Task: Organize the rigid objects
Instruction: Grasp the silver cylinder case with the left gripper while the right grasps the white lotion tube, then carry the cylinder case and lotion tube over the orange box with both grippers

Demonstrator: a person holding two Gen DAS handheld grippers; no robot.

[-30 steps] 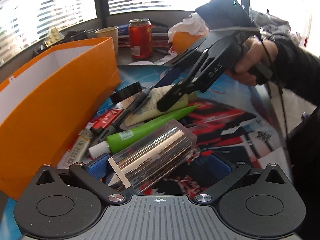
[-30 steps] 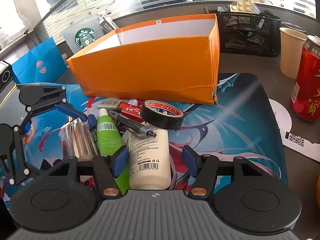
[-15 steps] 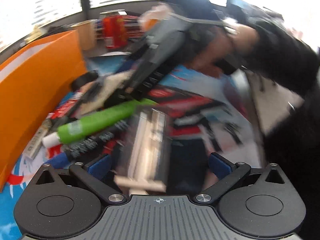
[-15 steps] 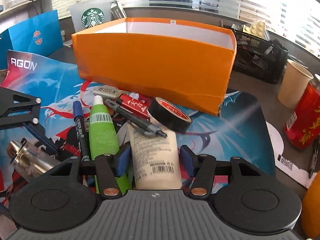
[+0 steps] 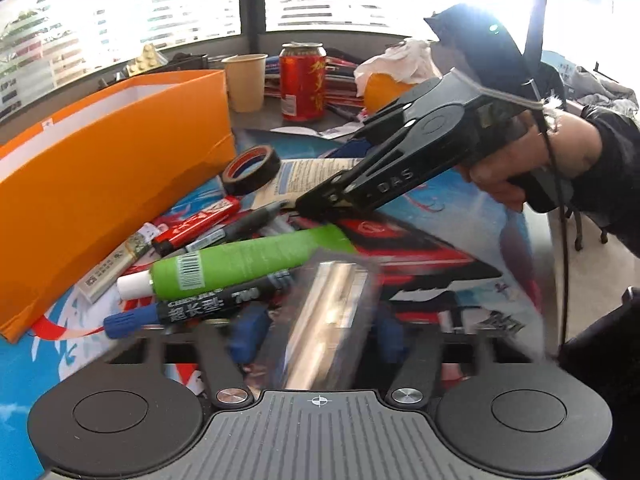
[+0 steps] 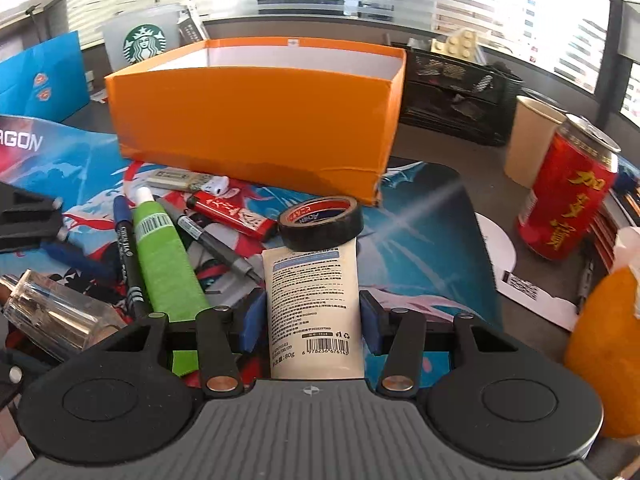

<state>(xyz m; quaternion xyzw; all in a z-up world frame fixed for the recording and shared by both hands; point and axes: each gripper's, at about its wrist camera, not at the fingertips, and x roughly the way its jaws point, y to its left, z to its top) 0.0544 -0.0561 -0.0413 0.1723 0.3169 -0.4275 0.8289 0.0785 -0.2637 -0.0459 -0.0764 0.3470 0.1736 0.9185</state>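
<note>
My left gripper (image 5: pixel 316 334) is shut on a clear bottle with a silver core (image 5: pixel 328 324), blurred, held just above the mat; it also shows in the right wrist view (image 6: pixel 52 312). My right gripper (image 6: pixel 308 320) is shut on a white tube (image 6: pixel 314 300), whose far end lies under a black tape roll (image 6: pixel 320 222). A green tube (image 5: pixel 236 266), a black marker with a blue cap (image 5: pixel 192 308), a grey pen (image 6: pixel 216 246) and a red lighter (image 6: pixel 232 216) lie on the mat. An open orange box (image 6: pixel 256 120) stands behind them.
A red can (image 6: pixel 564 196) and a paper cup (image 6: pixel 532 140) stand at the right beyond the mat's edge. An orange bottle (image 6: pixel 600 352) is close at the right. A black mesh organizer (image 6: pixel 456 96) and a Starbucks cup (image 6: pixel 140 40) sit behind the box.
My left gripper has closed on the clear bottle and swung it round. My right gripper has closed on the white tube and shifted so the box looks nearer.
</note>
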